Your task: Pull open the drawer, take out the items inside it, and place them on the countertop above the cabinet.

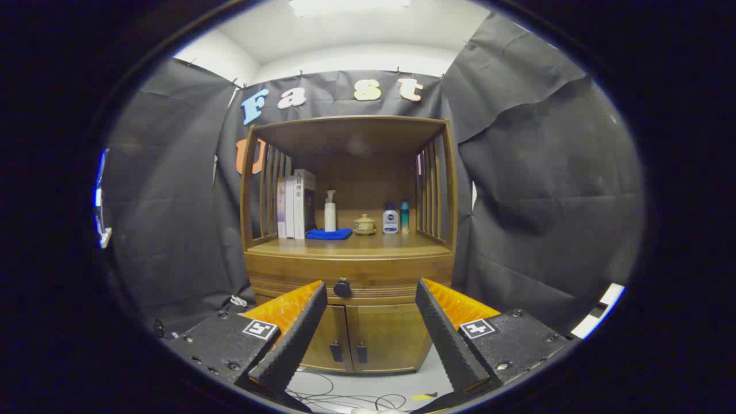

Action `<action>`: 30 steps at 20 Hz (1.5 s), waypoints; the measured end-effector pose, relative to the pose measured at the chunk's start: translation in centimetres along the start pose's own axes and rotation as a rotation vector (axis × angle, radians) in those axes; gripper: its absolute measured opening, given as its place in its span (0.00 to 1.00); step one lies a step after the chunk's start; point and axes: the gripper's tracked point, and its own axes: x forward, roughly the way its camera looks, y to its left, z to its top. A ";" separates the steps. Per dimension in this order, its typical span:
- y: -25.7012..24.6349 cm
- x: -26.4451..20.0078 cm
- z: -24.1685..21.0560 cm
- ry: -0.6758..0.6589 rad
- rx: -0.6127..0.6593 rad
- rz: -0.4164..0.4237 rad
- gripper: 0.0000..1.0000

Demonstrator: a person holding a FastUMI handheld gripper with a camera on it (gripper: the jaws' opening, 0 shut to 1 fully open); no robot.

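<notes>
A wooden cabinet (351,270) stands ahead against the booth wall. Its drawer (374,286) is closed, with a round dark knob (342,288) on its front. My gripper (371,288) is open, its fingers spread wide, with nothing between them. The knob lies just beyond the left fingertip (318,293), some way ahead. The countertop (368,244) above the drawer is bare along its front. What the drawer holds is hidden.
At the back of the countertop stand books (293,204), a white pump bottle (330,213), a blue cloth (329,233), a small lidded pot (364,224) and two small bottles (397,218). Two cabinet doors (356,336) sit below the drawer. Cables (345,397) lie on the floor.
</notes>
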 end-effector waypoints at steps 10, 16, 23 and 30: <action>0.6 -0.2 0.7 -0.022 -0.047 0.000 1.00; 0.4 -0.4 0.9 -0.019 -0.034 -0.008 1.00; 1.1 0.5 0.6 -0.013 -0.034 0.001 1.00; 3.0 4.0 -0.2 -0.001 -0.039 0.030 1.00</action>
